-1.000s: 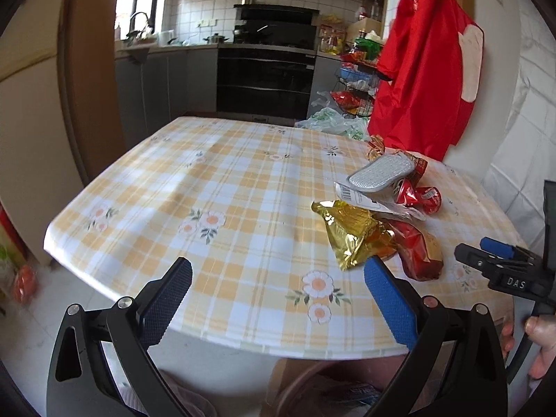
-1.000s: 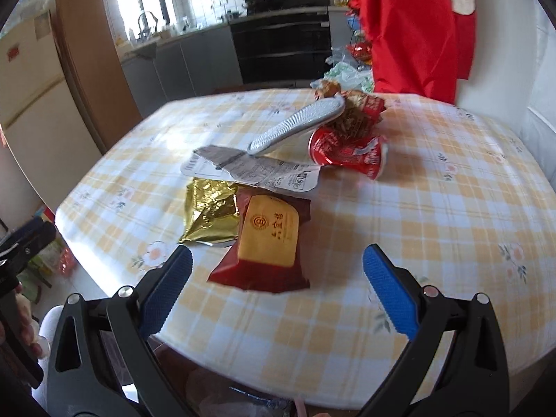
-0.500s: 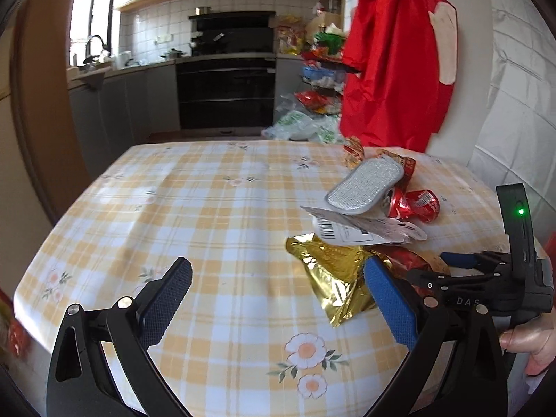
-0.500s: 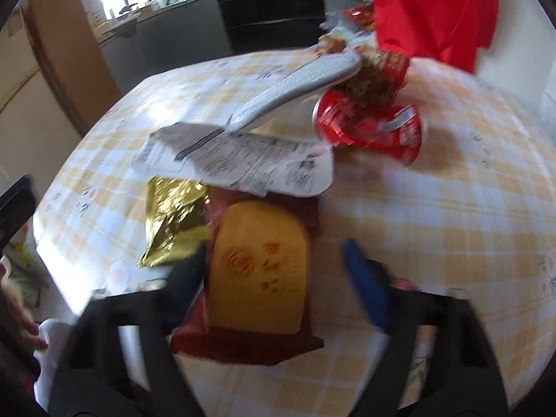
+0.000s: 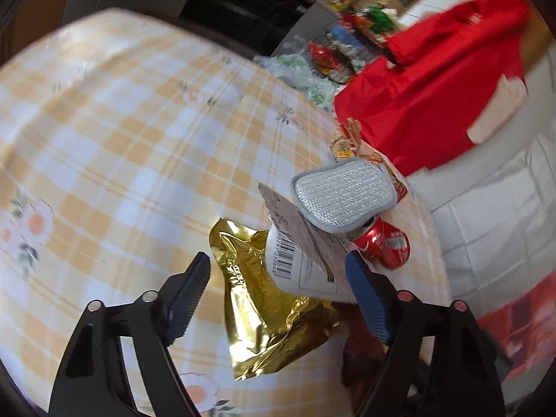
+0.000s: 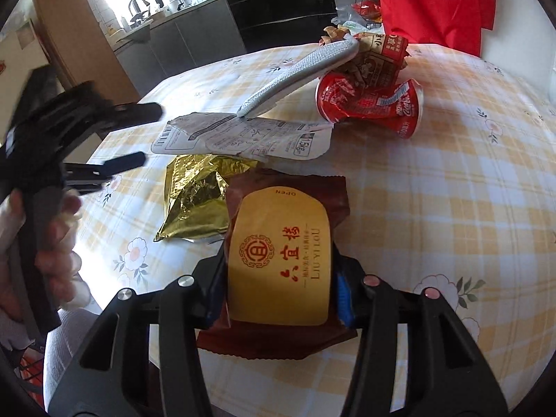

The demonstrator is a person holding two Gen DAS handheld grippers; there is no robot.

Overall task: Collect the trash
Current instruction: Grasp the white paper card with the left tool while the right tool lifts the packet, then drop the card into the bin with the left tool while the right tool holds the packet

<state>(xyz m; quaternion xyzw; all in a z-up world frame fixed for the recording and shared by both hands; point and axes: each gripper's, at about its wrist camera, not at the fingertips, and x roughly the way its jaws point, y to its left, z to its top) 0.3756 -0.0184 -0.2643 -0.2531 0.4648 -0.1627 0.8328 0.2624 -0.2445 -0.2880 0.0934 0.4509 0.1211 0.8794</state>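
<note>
Covering the table [image 5: 121, 146], checked floral cloth; apparently kitchen behind.

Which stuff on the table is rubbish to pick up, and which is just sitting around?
Rubbish: brown packet in the right gripper, gold wrapper, white label, crushed can.
Just there: red cloth, oven.

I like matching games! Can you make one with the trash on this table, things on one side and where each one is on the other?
Things:
1. brown packet
2. gold wrapper
3. grey pad
4. red can

Places:
A. leaning up on the can, above the white label
B. crushed, lying at the far end of the pile
C. between the jaws of the right gripper
D. crumpled, just left of the packet

Pairs: 1-C, 2-D, 3-A, 4-B
</note>
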